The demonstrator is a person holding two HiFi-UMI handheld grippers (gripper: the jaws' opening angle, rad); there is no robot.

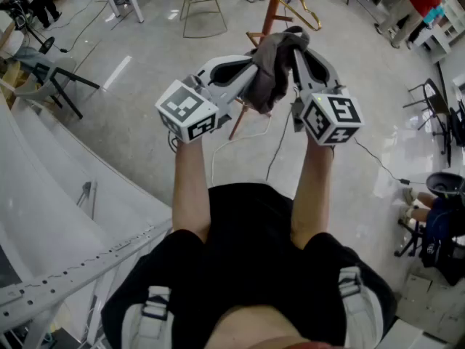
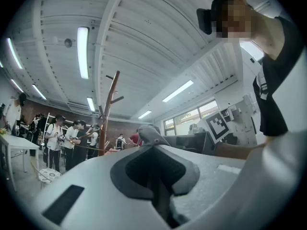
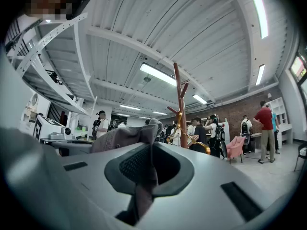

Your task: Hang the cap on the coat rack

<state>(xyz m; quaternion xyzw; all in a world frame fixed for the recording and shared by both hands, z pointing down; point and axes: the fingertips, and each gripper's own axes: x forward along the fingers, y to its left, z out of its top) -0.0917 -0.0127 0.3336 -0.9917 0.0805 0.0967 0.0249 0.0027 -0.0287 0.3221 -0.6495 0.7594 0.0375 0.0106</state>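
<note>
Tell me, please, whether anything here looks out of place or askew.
Only the grey fabric cap looks odd. It hangs crumpled and bunched, pinched by the left hand-held gripper and the right hand-held gripper, and is not yet on the brown wooden coat rack. Nothing else stands out.

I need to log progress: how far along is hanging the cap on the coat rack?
Done: cap picked up, clamped in left gripper and right gripper. In hand: both hold it up facing the coat rack. Left: setting it on a peg, then letting go.
</note>
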